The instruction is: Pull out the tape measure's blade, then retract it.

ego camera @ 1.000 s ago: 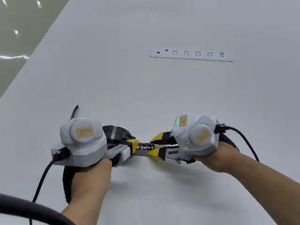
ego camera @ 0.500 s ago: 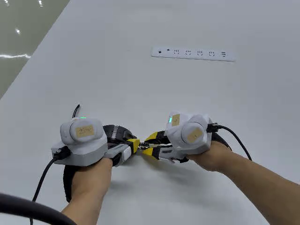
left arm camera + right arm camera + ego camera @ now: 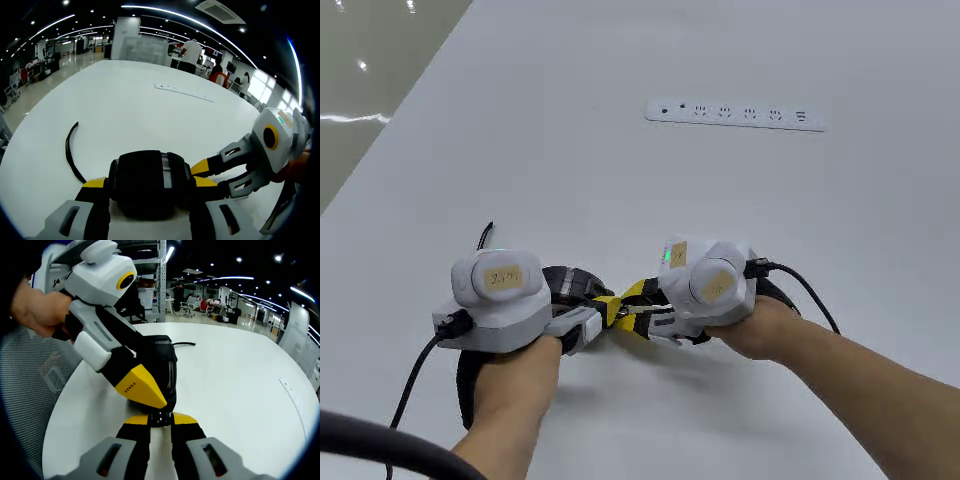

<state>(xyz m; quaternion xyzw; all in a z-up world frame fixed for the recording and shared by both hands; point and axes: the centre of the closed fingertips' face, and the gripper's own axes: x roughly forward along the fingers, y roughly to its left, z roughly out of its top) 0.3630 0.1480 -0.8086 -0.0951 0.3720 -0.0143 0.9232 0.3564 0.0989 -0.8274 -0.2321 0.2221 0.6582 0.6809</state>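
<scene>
White bench (image 3: 620,170), power strip (image 3: 735,114) beyond tape measure (image 3: 572,284)

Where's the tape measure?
In the left gripper view, the tape measure sits on the table between the jaws of the left gripper; the right gripper pinches its tip.

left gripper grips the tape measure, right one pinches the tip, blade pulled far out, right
No, the blade is barely out: the right gripper view shows the right gripper pinching it beside the tape measure in the left gripper.
</scene>
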